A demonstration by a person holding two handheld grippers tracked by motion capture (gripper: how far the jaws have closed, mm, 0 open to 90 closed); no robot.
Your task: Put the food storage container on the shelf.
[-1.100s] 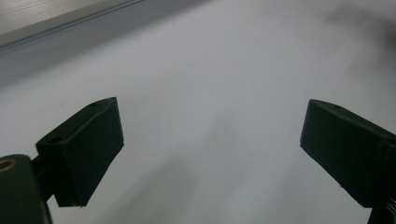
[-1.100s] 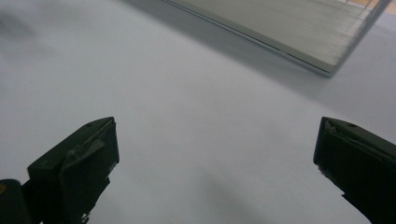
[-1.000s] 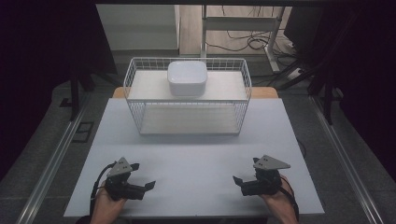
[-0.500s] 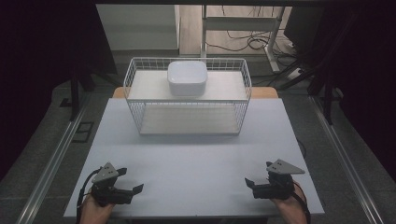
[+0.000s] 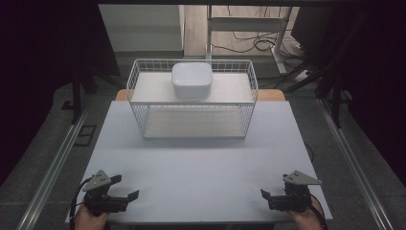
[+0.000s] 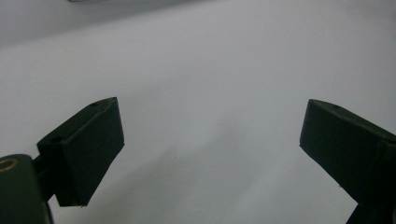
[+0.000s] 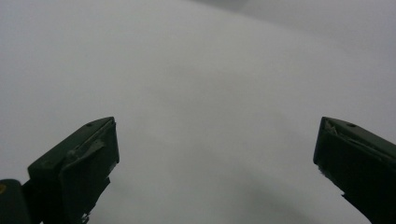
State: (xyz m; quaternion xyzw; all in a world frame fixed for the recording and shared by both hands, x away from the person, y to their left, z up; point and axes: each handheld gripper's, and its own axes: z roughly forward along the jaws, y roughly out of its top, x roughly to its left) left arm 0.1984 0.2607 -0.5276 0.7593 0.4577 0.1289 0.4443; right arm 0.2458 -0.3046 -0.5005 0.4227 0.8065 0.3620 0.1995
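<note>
left gripper [image 5: 125,196]: jaws spread, empty, near-left corner of white worktop [image 5: 201,163] | right gripper [image 5: 266,195]: jaws spread, empty, near-right corner | white rounded square bowl [image 5: 192,79]: upside down atop white wire basket [image 5: 143,120], far centre

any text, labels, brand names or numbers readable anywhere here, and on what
None: no readable text in any view.
White container: plain, no label visible.
Wire basket: no tag or sign.
White table: blank.
Left gripper and right gripper: no legible markings; the close gripper views show bare black jaws over blank table surface.
</note>
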